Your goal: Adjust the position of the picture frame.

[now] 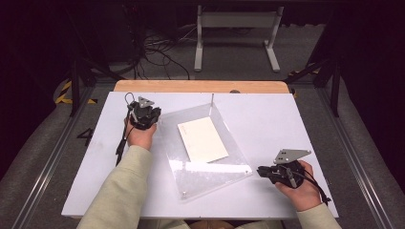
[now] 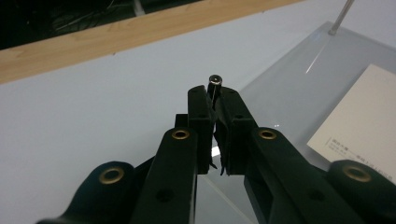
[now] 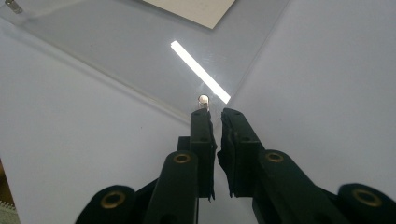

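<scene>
A clear acrylic plate (image 1: 205, 176) lies askew on the white table (image 1: 267, 114) with a cream card (image 1: 203, 139) on it. My left gripper (image 1: 154, 117) is at the plate's left corner. In the left gripper view it (image 2: 215, 95) is shut on a small round-headed metal pin (image 2: 214, 83), whose head sticks out past the tips. My right gripper (image 1: 260, 170) lies at the plate's right corner. In the right gripper view its jaws (image 3: 215, 114) stand a narrow slit apart with nothing between them. A short metal pin (image 3: 203, 99) stands just beyond the left jaw's tip.
A thin upright metal post (image 1: 212, 102) rises from the plate's far corner. Another small pin (image 1: 184, 193) sits at its near corner. A wooden strip (image 1: 200, 86) runs along the table's far edge. Cables and a table frame lie on the floor beyond.
</scene>
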A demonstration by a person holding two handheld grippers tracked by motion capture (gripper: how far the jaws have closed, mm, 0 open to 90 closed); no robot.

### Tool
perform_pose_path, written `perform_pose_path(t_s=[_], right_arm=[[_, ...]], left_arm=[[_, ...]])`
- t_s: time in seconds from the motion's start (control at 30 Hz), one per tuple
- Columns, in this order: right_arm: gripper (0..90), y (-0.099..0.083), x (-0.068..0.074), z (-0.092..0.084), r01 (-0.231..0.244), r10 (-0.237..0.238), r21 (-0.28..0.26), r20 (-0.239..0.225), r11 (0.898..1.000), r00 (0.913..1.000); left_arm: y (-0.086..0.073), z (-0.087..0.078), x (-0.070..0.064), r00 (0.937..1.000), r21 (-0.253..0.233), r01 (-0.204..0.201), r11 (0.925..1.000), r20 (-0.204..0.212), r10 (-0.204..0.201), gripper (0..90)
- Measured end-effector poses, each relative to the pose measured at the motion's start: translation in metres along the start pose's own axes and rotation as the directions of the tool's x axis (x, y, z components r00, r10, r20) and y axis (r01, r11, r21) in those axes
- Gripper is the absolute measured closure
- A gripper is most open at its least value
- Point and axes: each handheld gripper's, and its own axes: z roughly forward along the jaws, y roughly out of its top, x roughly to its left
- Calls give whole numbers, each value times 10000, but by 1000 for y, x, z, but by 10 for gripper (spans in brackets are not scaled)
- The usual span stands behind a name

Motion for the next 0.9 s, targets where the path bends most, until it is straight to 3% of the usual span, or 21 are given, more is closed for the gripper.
perform_pose_path(t_s=[0.13, 0.17, 0.27, 0.47, 0.53, 0.67, 0.83, 0.9], right_arm=[[818, -4, -1, -3, -127, 127, -6, 27, 9999, 9999], [818, -7, -1, -5, -197, 197, -2, 96, 9998, 9998], [816, -10, -1, -8, -299, 298, 26, 175, 9996, 9994], [815, -15, 0, -11, -452, 449, 99, 345, 9989, 9984], [810, -16, 1, -11, -420, 417, 96, 299, 9991, 9987], [780, -17, 3, -11, -326, 323, 174, 145, 9993, 9994], [749, -19, 7, -10, -233, 235, 335, -61, 9992, 9997], [741, -21, 9, -8, -161, 170, 489, -176, 9987, 9997]], left_arm=[[9, 11, -11, 9991, -20, -248, 9997, 338, 249, 847], [13, 19, -18, 9972, 48, -374, 9993, 643, 370, 848], [22, 31, -31, 9928, 39, -643, 9979, 1015, 635, 848], [27, 44, -49, 9868, 45, -852, 9964, 1388, 837, 848], [26, 43, -48, 9855, 76, -666, 9978, 1568, 646, 833], [23, 37, -48, 9847, 95, -742, 9972, 1588, 718, 644], [12, 15, -48, 9837, -297, -780, 9965, 1602, 817, 638], [9, 2, -49, 9781, -575, -795, 9952, 1881, 890, 639]])
